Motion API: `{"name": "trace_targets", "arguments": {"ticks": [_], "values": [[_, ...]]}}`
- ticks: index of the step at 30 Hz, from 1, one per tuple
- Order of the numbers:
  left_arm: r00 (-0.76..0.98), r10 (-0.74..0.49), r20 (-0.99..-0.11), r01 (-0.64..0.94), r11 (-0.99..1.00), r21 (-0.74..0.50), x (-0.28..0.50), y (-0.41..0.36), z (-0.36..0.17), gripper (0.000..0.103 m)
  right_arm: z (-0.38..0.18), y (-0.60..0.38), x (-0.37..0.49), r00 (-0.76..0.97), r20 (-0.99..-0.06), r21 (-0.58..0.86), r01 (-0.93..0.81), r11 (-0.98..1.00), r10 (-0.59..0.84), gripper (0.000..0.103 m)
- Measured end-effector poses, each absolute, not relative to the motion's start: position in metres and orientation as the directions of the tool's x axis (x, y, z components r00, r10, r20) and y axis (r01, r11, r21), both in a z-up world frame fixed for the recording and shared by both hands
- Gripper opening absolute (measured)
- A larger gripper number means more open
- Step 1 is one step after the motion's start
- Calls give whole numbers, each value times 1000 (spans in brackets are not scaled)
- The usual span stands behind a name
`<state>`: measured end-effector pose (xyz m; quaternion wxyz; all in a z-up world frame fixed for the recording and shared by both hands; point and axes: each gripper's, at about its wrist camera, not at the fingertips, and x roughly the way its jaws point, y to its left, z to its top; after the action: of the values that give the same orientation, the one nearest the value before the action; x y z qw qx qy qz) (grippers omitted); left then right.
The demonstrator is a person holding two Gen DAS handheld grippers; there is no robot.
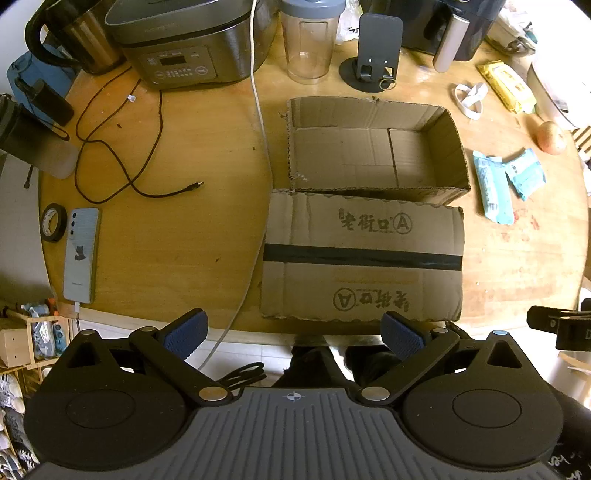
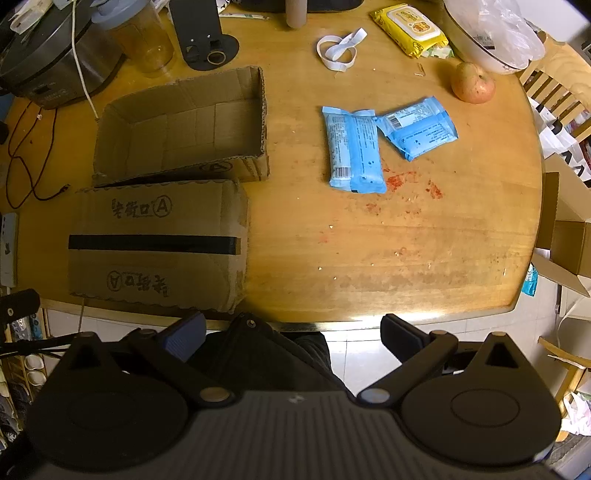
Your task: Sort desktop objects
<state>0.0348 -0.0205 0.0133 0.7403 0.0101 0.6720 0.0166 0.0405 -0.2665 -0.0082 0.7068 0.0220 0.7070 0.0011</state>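
Both your left gripper [image 1: 293,334] and right gripper [image 2: 293,334] hang spread and empty at the table's [image 2: 369,258] near edge, the box [image 1: 373,155] ahead holds nothing, and the packets [image 2: 354,147] ahead-right, phone [image 1: 82,254] and tape [image 1: 53,222] forward-left lie loose, so sorting shows no result.

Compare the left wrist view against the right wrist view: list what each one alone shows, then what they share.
Only the left wrist view shows the roll of black tape and the kettle, plus the whole phone, which the right view cuts at its edge.

Only the right wrist view shows the open white box off the table's right side.

Both show the open cardboard box, its taped lid, two blue packets, the apple, and open, empty jaws.
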Motion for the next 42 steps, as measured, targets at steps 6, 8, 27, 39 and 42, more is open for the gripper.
{"name": "trace_targets", "arguments": {"ticks": [6, 8, 27, 39, 42], "values": [[101, 29, -994, -12, 1000, 28, 38, -25, 12, 103, -10, -273, 42, -2, -999, 33, 36, 999, 34, 103], [102, 26, -994, -12, 1000, 24, 38, -26, 12, 103, -11, -274, 43, -1, -999, 33, 36, 999, 33, 103], [112, 9, -994, -5, 1000, 9, 46, -53, 12, 103, -12, -296, 47, -2, -999, 32, 51, 998, 33, 103], [107, -1, -994, 30, 1000, 2, 50, -71, 9, 103, -15, -315, 46, -5, -999, 38, 80, 996, 38, 103], [107, 0, -994, 38, 999, 4, 50, -79, 9, 103, -15, -320, 46, -6, -999, 39, 86, 996, 39, 103]]}}
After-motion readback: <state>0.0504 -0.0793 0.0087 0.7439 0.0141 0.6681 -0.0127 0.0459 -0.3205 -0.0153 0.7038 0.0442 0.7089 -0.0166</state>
